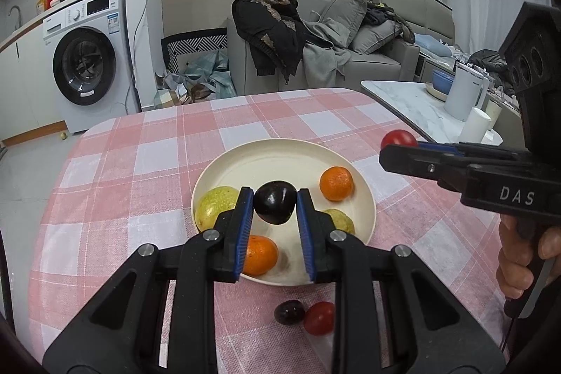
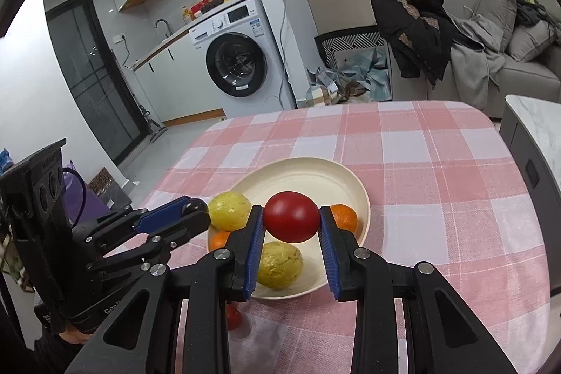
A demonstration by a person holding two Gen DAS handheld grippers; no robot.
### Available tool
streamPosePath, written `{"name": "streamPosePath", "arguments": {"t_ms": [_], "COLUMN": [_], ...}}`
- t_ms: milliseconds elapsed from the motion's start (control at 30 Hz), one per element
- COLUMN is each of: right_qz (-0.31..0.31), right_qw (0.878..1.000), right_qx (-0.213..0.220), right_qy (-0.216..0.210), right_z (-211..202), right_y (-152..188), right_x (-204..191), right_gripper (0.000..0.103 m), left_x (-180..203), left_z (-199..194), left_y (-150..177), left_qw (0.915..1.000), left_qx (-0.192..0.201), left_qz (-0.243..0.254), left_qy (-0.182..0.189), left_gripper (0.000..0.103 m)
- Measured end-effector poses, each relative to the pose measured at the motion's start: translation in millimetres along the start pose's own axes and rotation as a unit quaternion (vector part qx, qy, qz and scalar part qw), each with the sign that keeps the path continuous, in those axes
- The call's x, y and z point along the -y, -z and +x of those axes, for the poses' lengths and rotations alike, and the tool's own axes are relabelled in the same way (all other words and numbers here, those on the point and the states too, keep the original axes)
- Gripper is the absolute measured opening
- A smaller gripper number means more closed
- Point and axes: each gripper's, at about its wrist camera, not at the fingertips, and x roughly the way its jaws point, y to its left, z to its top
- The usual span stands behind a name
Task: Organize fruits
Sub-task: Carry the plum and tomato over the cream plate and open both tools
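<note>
A cream plate [image 1: 245, 160] [image 2: 315, 170] sits on the pink checked tablecloth. It holds two oranges [image 1: 336, 183] [image 1: 261, 255] and two yellow-green fruits [image 1: 210, 207] [image 2: 280, 263]. My left gripper [image 1: 275, 204] is shut on a dark plum [image 1: 274, 202] above the plate; it also shows in the right wrist view [image 2: 194, 209]. My right gripper [image 2: 291, 221] is shut on a red tomato [image 2: 290, 221] above the plate; it also shows in the left wrist view [image 1: 399, 142]. A second dark plum [image 1: 289, 311] and a second red tomato [image 1: 319, 318] [image 2: 233, 318] lie on the cloth in front of the plate.
The table [image 1: 140, 163] ends beyond the plate. A marble side table [image 1: 413, 104] with a white kettle [image 1: 464, 90] stands to the right. A sofa [image 1: 368, 58] with clothes and a washing machine [image 1: 87, 58] are behind.
</note>
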Motion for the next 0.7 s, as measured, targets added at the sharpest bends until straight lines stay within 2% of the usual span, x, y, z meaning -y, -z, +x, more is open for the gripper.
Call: {"name": "streamPosePath", "arguments": {"t_ms": [367, 700], "right_qz": [0.012, 0.015], "right_qw": [0.999, 0.998], "right_qx": [-0.047, -0.064], "right_qy": [0.017, 0.022], "right_z": [34, 47], "right_y": [17, 23], "right_x": [14, 17], "right_gripper": [0.032, 0.032], "left_x": [-4, -8], "left_z": [24, 36], "left_y": [14, 22], "left_qw": [0.9999, 0.9995], "left_qx": [-0.014, -0.029], "left_qz": [0.004, 0.012], "left_qy": [0.001, -0.009], "left_gripper": [0.022, 0.022]}}
